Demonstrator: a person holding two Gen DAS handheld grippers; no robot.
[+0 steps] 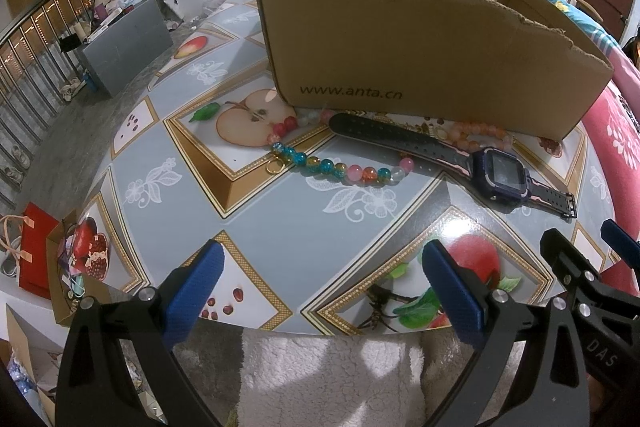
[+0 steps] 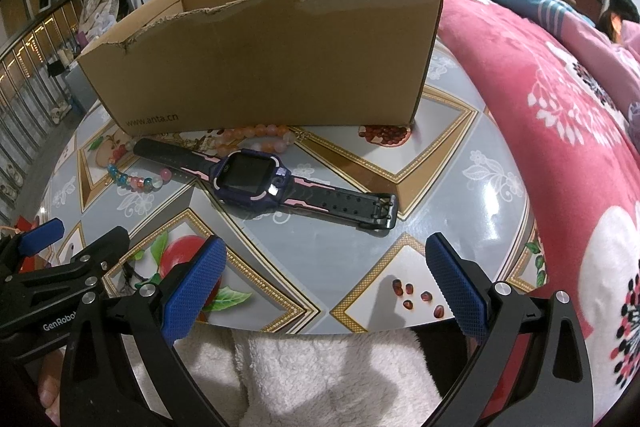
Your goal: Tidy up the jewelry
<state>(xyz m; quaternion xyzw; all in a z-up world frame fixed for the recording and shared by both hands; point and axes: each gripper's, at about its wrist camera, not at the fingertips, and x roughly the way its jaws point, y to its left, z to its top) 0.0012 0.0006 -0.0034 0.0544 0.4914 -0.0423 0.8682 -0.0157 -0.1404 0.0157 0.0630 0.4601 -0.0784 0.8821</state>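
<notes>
A torn cardboard box point(image 1: 420, 39) point(image 2: 272, 67) stands on the fruit-patterned table point(image 1: 280, 223) point(image 2: 340, 267). In front of it lie a dark blue smartwatch point(image 1: 500, 173) point(image 2: 250, 177), a multicoloured bead bracelet point(image 1: 332, 165) point(image 2: 132, 181) with a gold ring point(image 1: 275, 167), and a peach bead bracelet point(image 1: 476, 135) point(image 2: 256, 139) against the box. My left gripper point(image 1: 322, 291) is open and empty at the table's near edge. My right gripper point(image 2: 326, 285) is open and empty, just near of the watch. It also shows in the left wrist view point(image 1: 580, 251).
A red floral blanket point(image 2: 560, 115) point(image 1: 616, 135) borders the table on the right. A white fleece cloth point(image 2: 320, 375) point(image 1: 328, 379) lies below the near edge. A grey box point(image 1: 128, 43) and a railing point(image 1: 28, 59) are at the far left, a red bag point(image 1: 36, 251) beside the table.
</notes>
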